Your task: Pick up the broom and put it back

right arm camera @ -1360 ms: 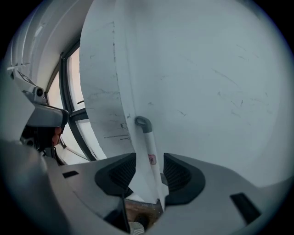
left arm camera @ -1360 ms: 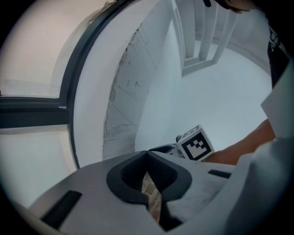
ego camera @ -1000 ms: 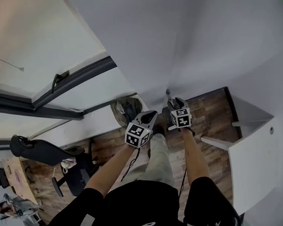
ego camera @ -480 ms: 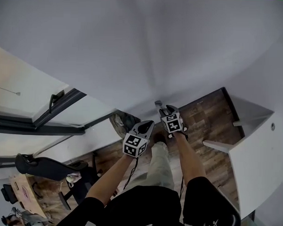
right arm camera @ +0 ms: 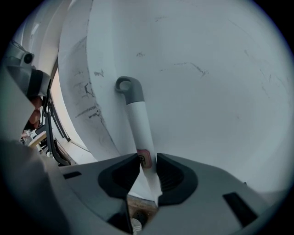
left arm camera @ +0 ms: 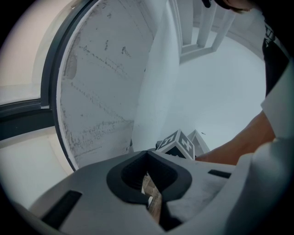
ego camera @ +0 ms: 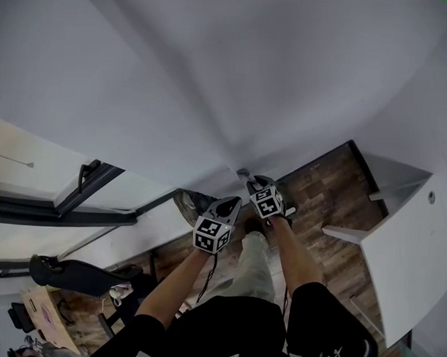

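Note:
The broom's white handle (right arm camera: 140, 133) leans in a corner of two white walls, its grey hook end (right arm camera: 129, 89) uppermost; its head is hidden. My right gripper (right arm camera: 147, 160) has just been closing, and its dark pads now sit on either side of the handle at a small pink label. In the head view the right gripper (ego camera: 250, 185) reaches the handle's top (ego camera: 242, 172). My left gripper (ego camera: 233, 204) hangs just left of it, shut and empty. In the left gripper view its tips (left arm camera: 147, 154) meet, and the right gripper's marker cube (left arm camera: 178, 144) shows beyond them.
A wooden floor (ego camera: 322, 181) lies below. A white cabinet (ego camera: 401, 239) stands at the right. A black office chair (ego camera: 74, 273) and a dark window frame (ego camera: 84, 178) are at the left. A grey-green bundle (ego camera: 193, 205) rests near the left gripper. The person's legs fill the bottom.
Both grippers have shifted a little down and left toward the wall corner. The right gripper's jaws have come in around the top of the broom handle.

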Action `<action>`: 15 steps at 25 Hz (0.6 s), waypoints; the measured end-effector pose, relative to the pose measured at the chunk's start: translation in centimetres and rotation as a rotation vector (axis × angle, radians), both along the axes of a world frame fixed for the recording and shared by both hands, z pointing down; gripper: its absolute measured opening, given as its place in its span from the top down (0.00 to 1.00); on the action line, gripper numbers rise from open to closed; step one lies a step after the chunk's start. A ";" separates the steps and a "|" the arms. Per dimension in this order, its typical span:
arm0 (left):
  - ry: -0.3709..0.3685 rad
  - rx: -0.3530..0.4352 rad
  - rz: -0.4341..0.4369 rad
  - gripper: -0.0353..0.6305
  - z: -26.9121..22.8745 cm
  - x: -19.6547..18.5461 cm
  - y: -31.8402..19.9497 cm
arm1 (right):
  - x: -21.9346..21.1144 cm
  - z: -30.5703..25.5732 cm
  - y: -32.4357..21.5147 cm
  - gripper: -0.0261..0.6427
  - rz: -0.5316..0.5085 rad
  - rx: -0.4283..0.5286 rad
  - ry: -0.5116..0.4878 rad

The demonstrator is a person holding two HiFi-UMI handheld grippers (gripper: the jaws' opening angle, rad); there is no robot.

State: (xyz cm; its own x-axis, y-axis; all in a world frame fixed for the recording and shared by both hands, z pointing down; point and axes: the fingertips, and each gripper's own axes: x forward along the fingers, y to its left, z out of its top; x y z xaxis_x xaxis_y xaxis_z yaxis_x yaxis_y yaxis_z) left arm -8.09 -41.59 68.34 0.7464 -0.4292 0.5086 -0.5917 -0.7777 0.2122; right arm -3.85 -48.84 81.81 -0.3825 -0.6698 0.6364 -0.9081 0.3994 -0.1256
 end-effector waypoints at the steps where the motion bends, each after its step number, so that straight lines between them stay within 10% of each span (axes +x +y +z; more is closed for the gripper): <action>1: 0.000 0.001 -0.002 0.92 0.0 0.0 0.0 | 0.1 -0.1 0.1 0.77 0.000 0.002 0.001; 15: -0.006 0.007 0.000 0.92 0.0 0.0 0.2 | 1.3 -0.7 1.9 0.77 0.021 0.014 -0.026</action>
State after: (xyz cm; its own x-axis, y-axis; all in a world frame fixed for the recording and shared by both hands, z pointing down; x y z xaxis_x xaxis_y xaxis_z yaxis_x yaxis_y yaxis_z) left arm -8.07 -41.40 68.34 0.7435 -0.4325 0.5100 -0.5928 -0.7792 0.2034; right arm -2.53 -46.93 81.11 -0.3848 -0.6864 0.6171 -0.9128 0.3822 -0.1441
